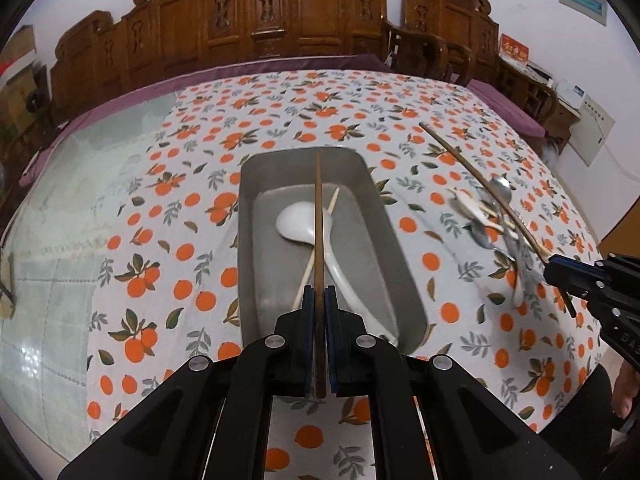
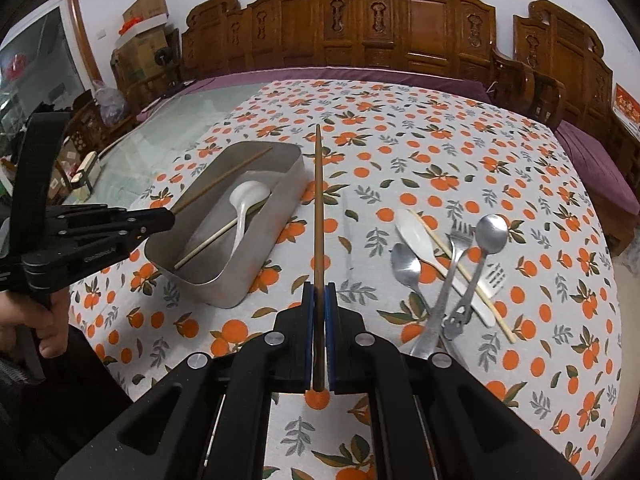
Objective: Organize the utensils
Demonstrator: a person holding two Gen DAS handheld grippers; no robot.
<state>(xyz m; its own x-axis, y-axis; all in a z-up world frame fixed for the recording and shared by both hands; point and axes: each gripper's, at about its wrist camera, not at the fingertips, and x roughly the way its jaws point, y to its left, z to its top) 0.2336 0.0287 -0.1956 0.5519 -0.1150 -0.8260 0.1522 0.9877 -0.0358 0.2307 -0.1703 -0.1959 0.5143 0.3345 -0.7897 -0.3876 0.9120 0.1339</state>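
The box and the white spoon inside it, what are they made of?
The rectangular box looks like metal, likely steel or aluminium: dull grey, softly shiny walls. The white spoon looks like glazed ceramic or plastic: smooth and glossy; the pictures cannot tell which.

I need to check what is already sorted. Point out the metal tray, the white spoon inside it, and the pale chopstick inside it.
metal tray [image 2: 224,286], right wrist view, near outer wall.
white spoon [image 1: 298,220], left wrist view, bowl.
pale chopstick [image 2: 208,246], right wrist view, lower shaft.
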